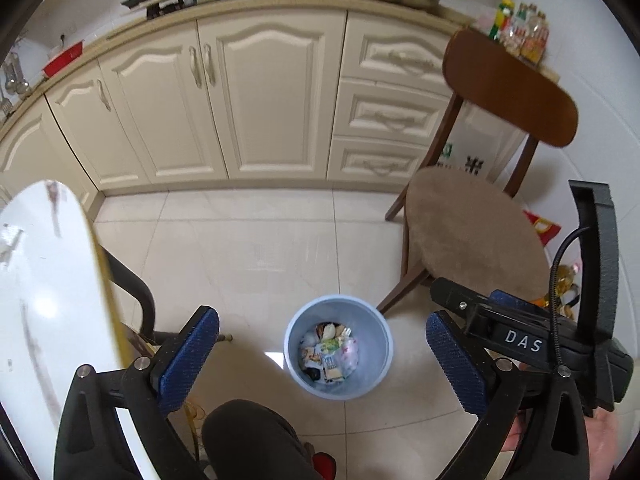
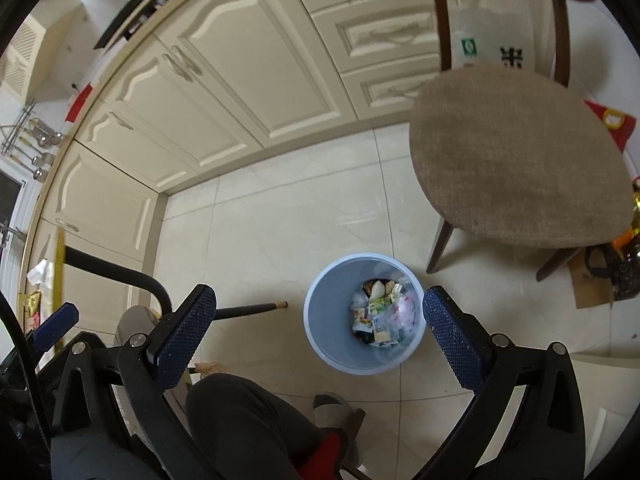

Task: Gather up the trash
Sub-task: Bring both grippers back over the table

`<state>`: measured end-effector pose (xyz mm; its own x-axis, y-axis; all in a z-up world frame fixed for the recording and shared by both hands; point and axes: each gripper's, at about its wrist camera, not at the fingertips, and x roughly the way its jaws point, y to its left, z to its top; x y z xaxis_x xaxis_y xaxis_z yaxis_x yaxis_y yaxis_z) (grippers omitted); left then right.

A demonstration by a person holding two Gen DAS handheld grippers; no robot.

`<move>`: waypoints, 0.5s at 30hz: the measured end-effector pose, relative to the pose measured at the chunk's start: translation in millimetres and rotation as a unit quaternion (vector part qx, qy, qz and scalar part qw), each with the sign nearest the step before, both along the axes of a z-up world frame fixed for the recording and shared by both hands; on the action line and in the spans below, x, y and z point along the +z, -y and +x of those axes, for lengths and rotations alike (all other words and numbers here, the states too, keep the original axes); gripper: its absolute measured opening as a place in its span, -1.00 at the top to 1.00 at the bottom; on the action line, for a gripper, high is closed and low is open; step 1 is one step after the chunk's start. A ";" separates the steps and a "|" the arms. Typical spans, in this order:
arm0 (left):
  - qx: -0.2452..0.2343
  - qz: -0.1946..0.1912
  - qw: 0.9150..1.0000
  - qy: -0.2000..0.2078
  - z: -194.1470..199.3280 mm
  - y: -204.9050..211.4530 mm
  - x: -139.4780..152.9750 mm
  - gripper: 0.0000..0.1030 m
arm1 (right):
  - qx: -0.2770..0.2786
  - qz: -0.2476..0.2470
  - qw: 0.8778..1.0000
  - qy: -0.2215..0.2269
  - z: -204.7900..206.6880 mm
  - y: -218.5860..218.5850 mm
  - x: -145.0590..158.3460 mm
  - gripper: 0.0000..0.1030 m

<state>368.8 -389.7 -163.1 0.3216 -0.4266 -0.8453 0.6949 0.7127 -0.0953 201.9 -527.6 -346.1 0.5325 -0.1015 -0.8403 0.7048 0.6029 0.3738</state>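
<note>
At the bottom of both views, the left hand-held gripper (image 1: 322,356) and right hand-held gripper (image 2: 320,330) hang spread wide, pinching nothing. Just beyond, low centre on the floor, the pale blue bin (image 1: 298,344) holds crumpled wrappers (image 2: 378,316) — the drop looks done. Next move, likely: seek more trash beyond the chair (image 2: 520,152).

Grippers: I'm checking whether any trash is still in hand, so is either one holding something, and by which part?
Nothing is held. The left gripper and right gripper both have open, empty jaws above the blue bin.
</note>
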 end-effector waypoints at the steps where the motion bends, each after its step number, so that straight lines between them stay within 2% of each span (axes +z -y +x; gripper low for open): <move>1: -0.001 -0.007 1.000 0.000 -3.1 -10.8 6.9 -0.98 | 0.001 -0.005 1.000 0.004 -0.1 -3.3 6.8 -1.00; 8: 0.013 -0.050 0.999 0.015 -15.2 -80.4 48.4 -0.98 | 0.014 -0.039 0.998 0.036 4.8 -36.2 57.2 -1.00; 15: 0.056 -0.098 0.992 0.054 -27.0 -168.5 89.3 -0.98 | 0.050 -0.076 0.993 0.077 21.5 -80.3 111.3 -1.00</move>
